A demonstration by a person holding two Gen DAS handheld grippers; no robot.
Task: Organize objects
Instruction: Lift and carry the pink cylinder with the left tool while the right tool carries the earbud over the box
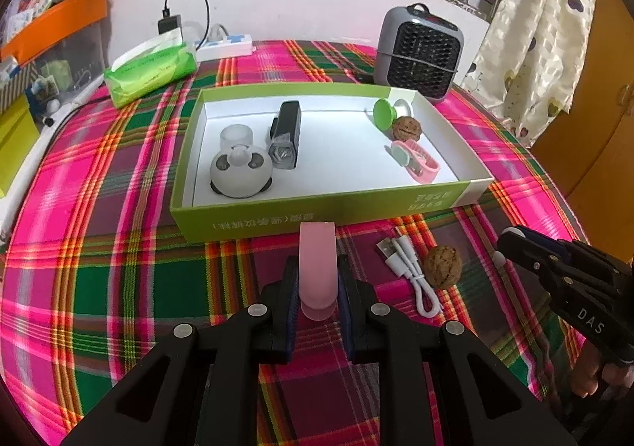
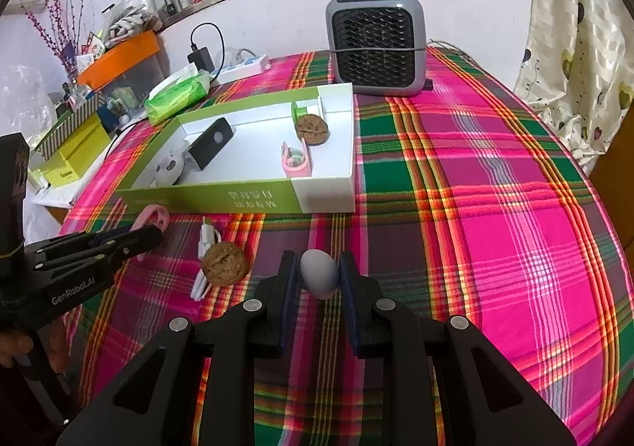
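Left wrist view: the left gripper (image 1: 317, 279) is clamping a pink clip (image 1: 317, 260) just in front of the green box (image 1: 253, 218), with a walnut (image 1: 442, 266) lying on the plaid cloth (image 1: 119, 267) nearby. Right wrist view: the right gripper (image 2: 319, 273) is squeezing a grey egg (image 2: 319, 274) above the cloth, near the box's white end.

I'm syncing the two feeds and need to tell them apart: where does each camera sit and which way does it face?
Left wrist: on the left gripper, angled down toward the green box; its jaws clamp a pink clip, right gripper at the right edge.
Right wrist: on the right gripper, angled down across the plaid cloth; holds a grey egg-shaped object, left gripper at the left edge.
Shared: box, walnut, heater.
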